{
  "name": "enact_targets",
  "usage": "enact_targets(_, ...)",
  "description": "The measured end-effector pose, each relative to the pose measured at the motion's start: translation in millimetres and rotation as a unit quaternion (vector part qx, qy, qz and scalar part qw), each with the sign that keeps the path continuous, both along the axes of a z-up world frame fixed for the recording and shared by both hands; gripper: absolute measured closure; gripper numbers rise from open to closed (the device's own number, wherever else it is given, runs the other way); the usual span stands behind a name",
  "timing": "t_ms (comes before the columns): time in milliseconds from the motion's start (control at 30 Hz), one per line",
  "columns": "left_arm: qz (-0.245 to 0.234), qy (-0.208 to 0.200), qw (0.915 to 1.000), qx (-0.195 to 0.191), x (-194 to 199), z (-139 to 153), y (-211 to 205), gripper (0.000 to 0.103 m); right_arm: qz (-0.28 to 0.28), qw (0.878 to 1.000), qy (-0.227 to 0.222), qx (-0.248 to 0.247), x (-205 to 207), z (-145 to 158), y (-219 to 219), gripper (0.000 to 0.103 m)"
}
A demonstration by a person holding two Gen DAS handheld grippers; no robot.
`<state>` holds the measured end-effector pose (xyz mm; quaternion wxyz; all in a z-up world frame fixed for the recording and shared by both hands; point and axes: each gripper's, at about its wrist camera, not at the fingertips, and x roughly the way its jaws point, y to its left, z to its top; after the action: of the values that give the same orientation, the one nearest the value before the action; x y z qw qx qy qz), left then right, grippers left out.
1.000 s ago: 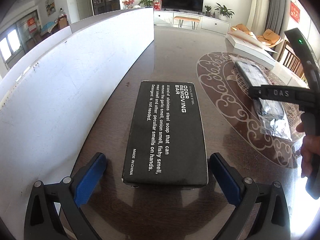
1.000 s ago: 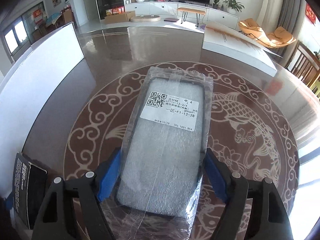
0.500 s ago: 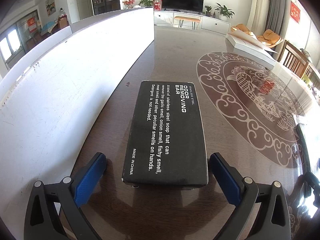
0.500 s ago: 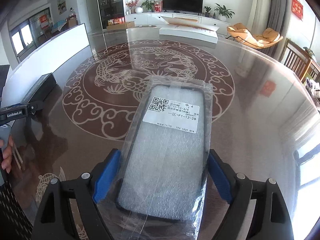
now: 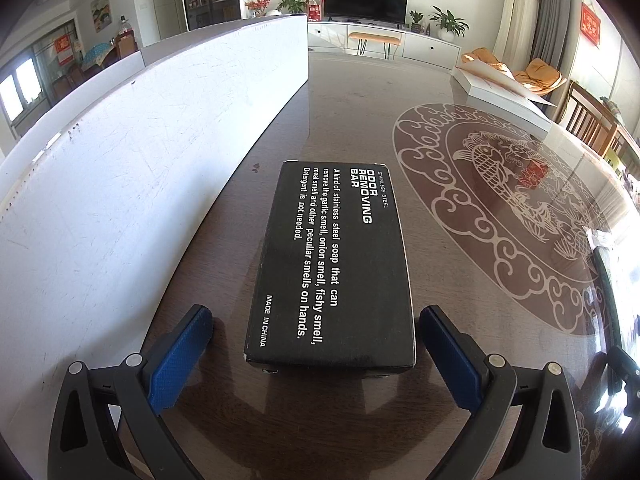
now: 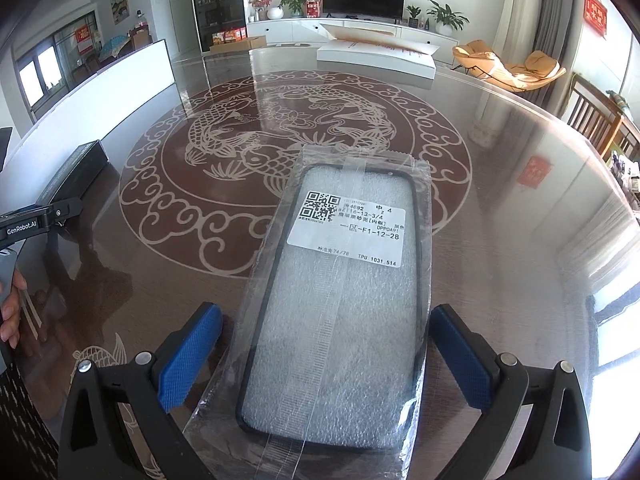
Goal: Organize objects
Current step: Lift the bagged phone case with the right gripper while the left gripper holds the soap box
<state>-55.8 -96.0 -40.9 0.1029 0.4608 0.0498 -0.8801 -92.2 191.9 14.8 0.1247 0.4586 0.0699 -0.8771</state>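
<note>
- The right gripper (image 6: pixel 324 350) is pointing down at the table, its blue-padded fingers (image 6: pixel 188 356) having just been spreading wide; a phone case sealed in a clear plastic bag (image 6: pixel 340 292) is lying flat between them, and the pads are standing clear of the case, the left one just at the bag's loose edge.
- The bag's near end is running under the picture's lower edge, and its white label is only partly readable.
- The left gripper (image 5: pixel 316 354) is likewise standing wide apart, gripping nothing; a black rectangular cardboard box printed "Odor Removing Bar" (image 5: pixel 332 264) is resting between its blue pads (image 5: pixel 180 360) with a gap on both sides.
- The box's near face is sitting in shadow, hard to make out.
- Both things are lying on a glossy dark brown table with a pale fish medallion (image 6: pixel 160 200), the case on the medallion's edge, the box beside it.
- In the right wrist view the box is showing only as a dark sliver at the left, partly behind the other gripper's arm, with fingertips of a hand (image 6: pixel 10 320) cut off at the frame edge.
- A long white panel (image 5: pixel 120 152) is standing along the table's left side, hiding the room behind it.
- A flat white carton (image 6: pixel 376 58) is lying at the far edge.
</note>
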Motion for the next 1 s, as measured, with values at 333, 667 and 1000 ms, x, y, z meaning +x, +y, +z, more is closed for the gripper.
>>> enact_targets(333, -0.052, -0.002, 0.9987, -0.001, -4.7, -1.5, 21.4, 0.000, 0.000, 1.000, 0.000, 0.000, 0.2, -0.1, 0.0, 0.000)
enact_targets(667, -0.061, 0.023, 0.9979, -0.003, -2.5, 5.1, 24.8, 0.044, 0.000, 1.000, 0.000, 0.000, 0.5, 0.0, 0.1, 0.000)
enact_targets(1000, -0.073, 0.027, 0.9969, 0.008, -1.5, 6.1, 28.7, 0.045, 0.004, 0.996, -0.084, 0.023, -23.7, 1.1, -3.7, 0.000)
